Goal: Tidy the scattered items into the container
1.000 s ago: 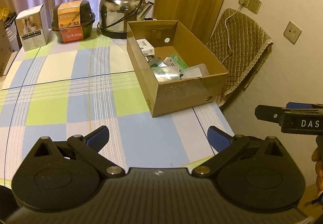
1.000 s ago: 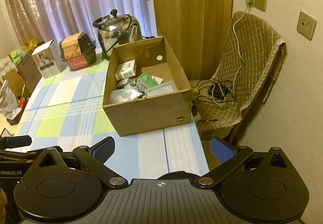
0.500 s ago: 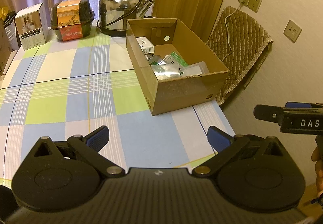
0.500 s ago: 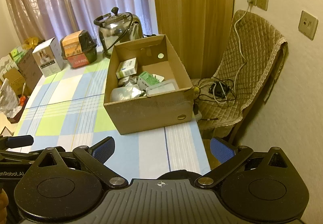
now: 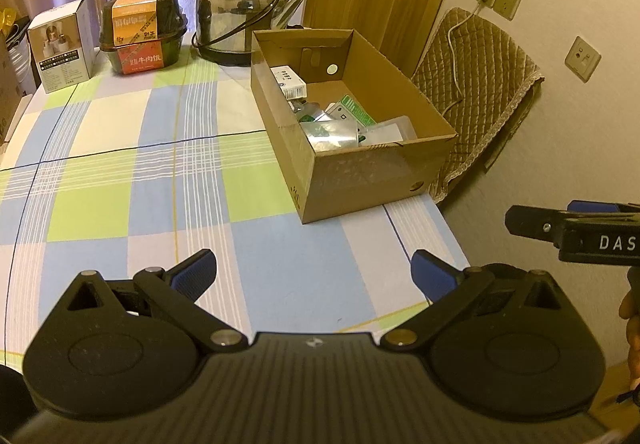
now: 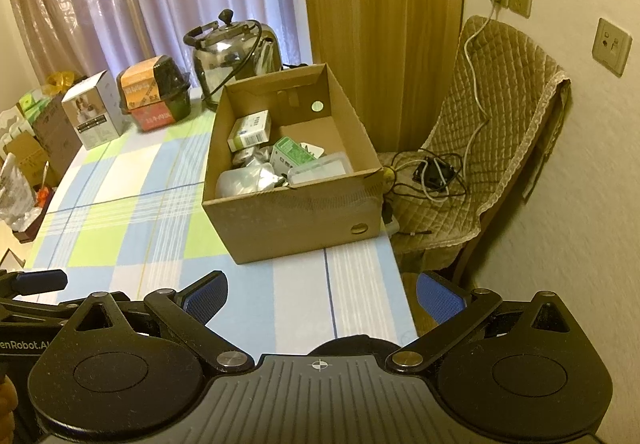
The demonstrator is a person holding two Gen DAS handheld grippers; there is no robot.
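Note:
An open cardboard box (image 5: 372, 180) (image 6: 296, 220) stands on the right side of the checked tablecloth (image 5: 120, 172) (image 6: 132, 212). Inside it lie a white and green carton (image 5: 289, 81) (image 6: 250, 132), a green packet (image 5: 354, 112) (image 6: 290, 154), silvery foil pouches (image 5: 334, 136) (image 6: 250, 180) and a clear plastic case (image 6: 320, 170). My left gripper (image 5: 314, 276) hovers open and empty over the near part of the table, well short of the box. My right gripper (image 6: 320, 296) is open and empty too, at the table's near right corner.
At the table's far end stand a steel kettle (image 5: 240, 26) (image 6: 234, 52), a black food tub with an orange label (image 5: 142, 32) (image 6: 154, 92) and a white carton (image 5: 60, 46) (image 6: 94, 114). A chair with a quilted cover and cables (image 6: 472, 172) sits right of the table by the wall.
Both grippers have drifted slightly back and up from the box, staying open. Nothing on the table has moved.

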